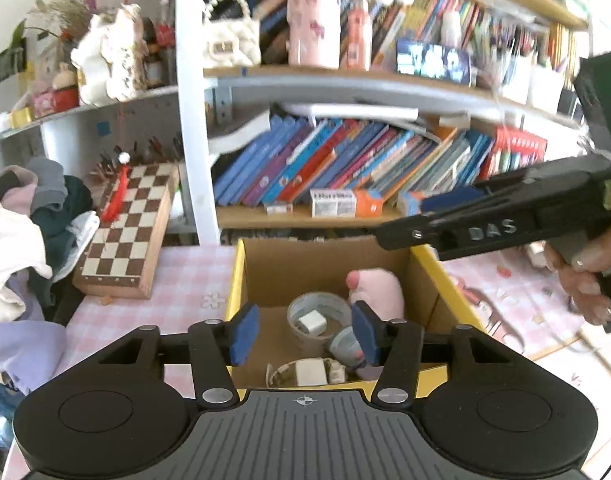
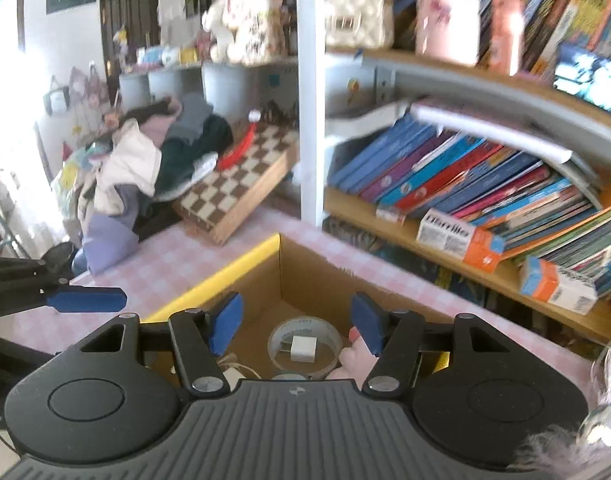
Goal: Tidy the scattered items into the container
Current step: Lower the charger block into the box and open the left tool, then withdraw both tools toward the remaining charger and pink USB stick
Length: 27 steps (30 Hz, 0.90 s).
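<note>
An open cardboard box [image 1: 325, 264] with yellow edges stands on the pink checked tablecloth; it also shows in the right wrist view [image 2: 305, 276]. Inside lie a tape roll [image 1: 317, 314] with a white charger plug [image 1: 311, 324] in its hole, a pink plush toy [image 1: 379, 290], a small grey roll [image 1: 345, 346] and a white adapter with cable [image 1: 309, 372]. My left gripper [image 1: 303, 334] is open and empty above the box's near edge. My right gripper [image 2: 295, 322] is open and empty over the box, above the tape roll [image 2: 304, 344]; it also shows from the side in the left wrist view [image 1: 425, 220].
A wooden chessboard [image 1: 125, 232] leans at the left beside a pile of clothes [image 1: 29, 240]. A bookshelf with leaning books [image 1: 345, 164] and small boxes [image 1: 333, 202] stands right behind the cardboard box. A white post [image 1: 193, 120] rises behind its left corner.
</note>
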### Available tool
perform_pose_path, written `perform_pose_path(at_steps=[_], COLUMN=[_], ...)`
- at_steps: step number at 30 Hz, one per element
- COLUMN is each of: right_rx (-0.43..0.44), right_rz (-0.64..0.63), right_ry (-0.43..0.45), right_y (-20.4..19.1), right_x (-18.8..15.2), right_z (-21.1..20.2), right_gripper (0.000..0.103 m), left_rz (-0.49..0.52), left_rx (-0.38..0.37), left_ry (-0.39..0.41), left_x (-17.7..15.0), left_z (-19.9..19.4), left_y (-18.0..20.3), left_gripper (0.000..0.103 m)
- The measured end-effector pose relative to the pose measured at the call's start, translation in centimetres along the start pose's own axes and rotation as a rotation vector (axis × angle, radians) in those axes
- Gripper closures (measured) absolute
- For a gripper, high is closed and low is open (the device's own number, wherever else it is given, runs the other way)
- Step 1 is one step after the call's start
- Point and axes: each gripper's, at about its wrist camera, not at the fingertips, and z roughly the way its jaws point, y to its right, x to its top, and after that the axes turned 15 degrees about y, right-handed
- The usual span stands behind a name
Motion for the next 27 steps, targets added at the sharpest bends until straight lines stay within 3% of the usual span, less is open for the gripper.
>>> perform_pose_path(at_steps=[8,17,27], right_rx=[-0.09,-0.198,-0.245], right_rz=[0.002,0.039,0.048], right_ry=[0.092,0.06,-0.075], right_y=[-2.5,-4.7,-6.7], right_x=[-1.8,-5.9,-11.9], right_z=[-6.6,-10.8,-10.8], right_gripper=[0.041,0.036,0.036], left_rz=[-0.052,-0.063,-0.07], left_rx=[0.009,0.026,0.023], left_ry=[0.034,-0.029,-0.1], left_x=[-1.3,-4.0,-7.4], left_z=[-4.2,-6.2,-6.7], left_y=[-0.4,-1.2,-1.4], left_gripper=[0.046,0.045,0.04])
